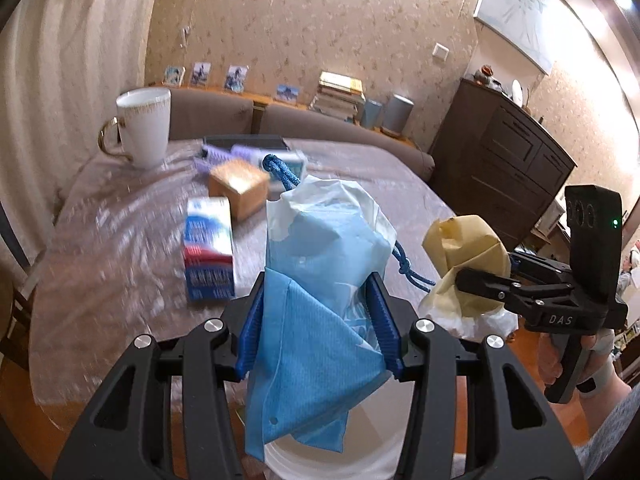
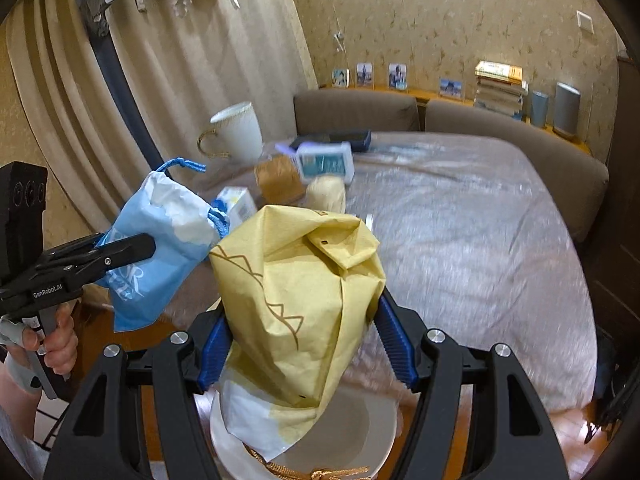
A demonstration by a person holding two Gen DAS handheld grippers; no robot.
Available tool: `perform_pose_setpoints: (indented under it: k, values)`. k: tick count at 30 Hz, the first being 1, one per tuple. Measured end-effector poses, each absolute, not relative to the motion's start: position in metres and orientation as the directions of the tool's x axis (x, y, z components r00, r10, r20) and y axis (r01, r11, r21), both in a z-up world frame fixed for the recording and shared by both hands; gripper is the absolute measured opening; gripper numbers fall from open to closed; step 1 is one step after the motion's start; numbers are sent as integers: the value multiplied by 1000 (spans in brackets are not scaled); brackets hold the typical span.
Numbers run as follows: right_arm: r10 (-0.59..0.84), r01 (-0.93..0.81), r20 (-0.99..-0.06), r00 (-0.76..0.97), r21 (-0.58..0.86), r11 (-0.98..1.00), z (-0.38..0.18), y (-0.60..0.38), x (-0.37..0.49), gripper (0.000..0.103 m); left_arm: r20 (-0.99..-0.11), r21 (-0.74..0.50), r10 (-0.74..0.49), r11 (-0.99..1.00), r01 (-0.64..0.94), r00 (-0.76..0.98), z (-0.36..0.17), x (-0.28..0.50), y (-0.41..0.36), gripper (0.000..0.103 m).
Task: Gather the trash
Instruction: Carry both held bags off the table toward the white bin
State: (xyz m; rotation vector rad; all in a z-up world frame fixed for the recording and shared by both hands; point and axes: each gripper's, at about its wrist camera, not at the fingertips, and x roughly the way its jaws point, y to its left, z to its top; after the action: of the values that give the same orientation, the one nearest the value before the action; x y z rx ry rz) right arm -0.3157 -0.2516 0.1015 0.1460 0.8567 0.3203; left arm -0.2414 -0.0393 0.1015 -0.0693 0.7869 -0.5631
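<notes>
Blue drawstring bag (image 1: pixel 320 280) is clenched in your left gripper (image 1: pixel 318 320); your right gripper (image 2: pixel 304 336) grasps a yellow paper bag (image 2: pixel 296 300). Both hang above a white bin (image 2: pixel 360 432) at the near edge of the table (image 2: pixel 480 240).

Home living rm: sofa (image 2: pixel 400 114), wallpaper, curtain (image 2: pixel 180 60), dresser (image 1: pixel 500 152), books (image 1: pixel 340 96), framed photos on ledge.

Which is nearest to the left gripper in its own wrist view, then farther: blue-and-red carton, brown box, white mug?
1. Blue-and-red carton, just left of the left gripper.
2. Brown box, behind the carton, mid-table.
3. White mug, far left edge.
</notes>
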Motion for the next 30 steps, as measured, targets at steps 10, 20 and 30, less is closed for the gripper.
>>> perform_pose_setpoints:
  k: [10, 20, 30]
  values:
    - [316, -190, -799, 512, 254, 948, 69, -250, -346, 65, -739, -216, -459, 855, 472, 493, 65, -271, -47, 50]
    - [309, -198, -845, 436, 245, 949, 42, -236, -354, 65, -804, -190, -427, 843, 504, 413, 31, -288, -56, 50]
    - [268, -200, -878, 397, 202, 959, 23, -225, -355, 65, -844, -197, -414, 831, 520, 342, 2, -295, -59, 50]
